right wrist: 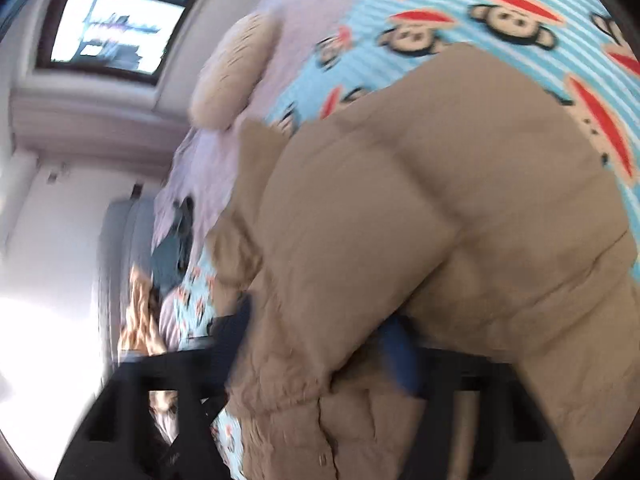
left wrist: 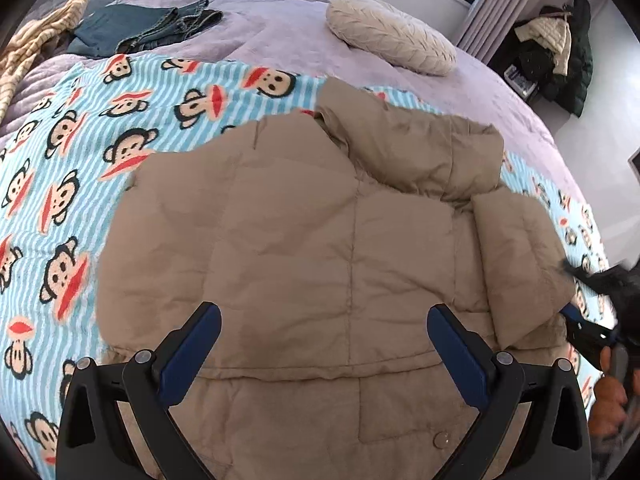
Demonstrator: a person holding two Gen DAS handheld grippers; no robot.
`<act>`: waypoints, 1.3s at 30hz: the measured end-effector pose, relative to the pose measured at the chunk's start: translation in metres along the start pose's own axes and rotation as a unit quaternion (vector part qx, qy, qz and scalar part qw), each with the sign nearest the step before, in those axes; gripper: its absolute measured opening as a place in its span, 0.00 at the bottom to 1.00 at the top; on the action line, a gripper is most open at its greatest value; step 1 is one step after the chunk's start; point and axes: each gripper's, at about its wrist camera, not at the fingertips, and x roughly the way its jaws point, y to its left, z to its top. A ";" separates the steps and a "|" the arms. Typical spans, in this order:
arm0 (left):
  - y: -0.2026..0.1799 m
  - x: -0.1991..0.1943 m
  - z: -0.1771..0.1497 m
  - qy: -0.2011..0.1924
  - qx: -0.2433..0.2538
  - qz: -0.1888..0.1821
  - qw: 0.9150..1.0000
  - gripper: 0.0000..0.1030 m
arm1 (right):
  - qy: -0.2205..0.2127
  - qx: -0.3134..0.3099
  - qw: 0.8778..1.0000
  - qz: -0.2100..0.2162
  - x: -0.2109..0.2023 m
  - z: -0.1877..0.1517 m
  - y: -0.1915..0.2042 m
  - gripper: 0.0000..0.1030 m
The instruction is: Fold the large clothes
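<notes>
Jacket (left wrist: 320, 240), tan and quilted, lies spread on the monkey-print blanket (left wrist: 60, 184) on the bed. Left gripper (left wrist: 324, 340) hovers above it, fingers wide apart. Only the blurred right view shows the right gripper (right wrist: 320, 344) pinching jacket fabric.

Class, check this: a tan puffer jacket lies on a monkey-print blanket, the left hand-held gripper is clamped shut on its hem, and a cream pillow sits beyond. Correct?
Not quite. The left hand-held gripper hangs open above the tan puffer jacket, gripping nothing, as the left wrist view shows. The monkey-print blanket and cream pillow are as stated.
</notes>
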 end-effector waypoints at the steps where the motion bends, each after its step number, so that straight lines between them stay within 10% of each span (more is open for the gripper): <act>1: 0.005 -0.004 0.001 -0.003 -0.003 -0.005 1.000 1.00 | 0.000 -0.009 1.000 0.005 0.003 0.000 0.006 0.14; 10: 0.046 -0.026 0.007 -0.019 -0.060 -0.110 0.992 1.00 | 0.089 -0.253 0.962 -0.057 0.071 -0.076 0.113 0.17; 15: 0.042 -0.020 0.009 -0.004 -0.069 -0.155 0.986 1.00 | 0.156 -0.282 0.943 -0.085 0.087 -0.113 0.102 0.59; 25: 0.014 0.039 0.008 0.063 -0.060 -0.172 0.981 1.00 | 0.086 -0.133 0.976 -0.147 -0.030 -0.053 -0.020 0.59; 28: 0.003 0.050 0.012 0.077 -0.054 -0.177 0.980 0.82 | 0.032 -0.049 0.990 -0.130 -0.065 -0.023 -0.060 0.59; 29: -0.002 0.053 0.012 0.086 -0.052 -0.183 0.978 0.60 | 0.019 -0.034 0.991 -0.128 -0.071 -0.016 -0.068 0.55; 32: -0.013 0.054 0.013 0.091 -0.034 -0.163 0.982 0.12 | 0.000 -0.007 0.989 -0.145 -0.077 0.001 -0.082 0.14; 39: 0.011 0.050 -0.011 0.085 -0.014 -0.117 0.989 0.12 | 0.031 -0.068 0.986 -0.148 -0.034 -0.014 -0.057 0.10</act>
